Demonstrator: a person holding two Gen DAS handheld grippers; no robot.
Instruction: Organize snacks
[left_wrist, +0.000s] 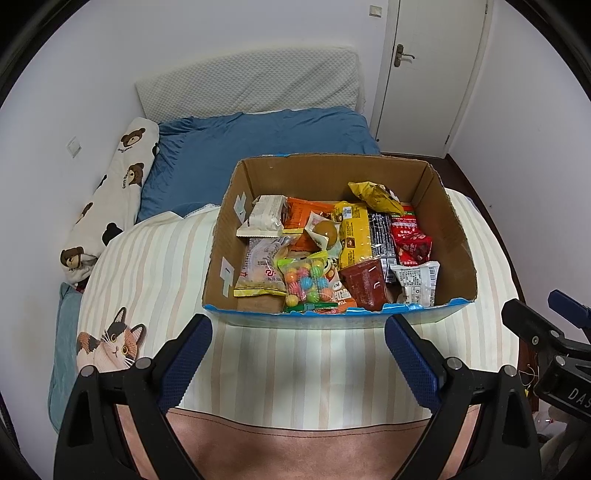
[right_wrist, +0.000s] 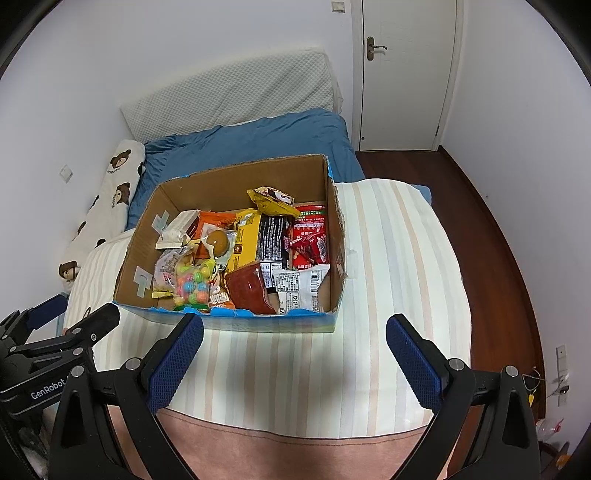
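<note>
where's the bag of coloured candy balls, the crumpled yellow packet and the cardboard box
bag of coloured candy balls (left_wrist: 308, 280), left wrist view, on its clear front
crumpled yellow packet (left_wrist: 373, 197), left wrist view, on its middle
cardboard box (right_wrist: 240, 181), right wrist view, on its inner far wall

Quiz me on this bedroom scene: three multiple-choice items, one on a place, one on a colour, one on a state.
1. The open cardboard box of snack packets sits on:
A the striped blanket
B the wooden floor
C the blue pillow

2. The crumpled packet on top at the back is:
A green
B yellow
C white

3. The left claw and right claw are:
A gripping the box
B holding packets
C open, empty

Answers: 1 A, stripes surround the box; 2 B, its wrapper is yellow; 3 C, nothing lies between the blue pads.
</note>
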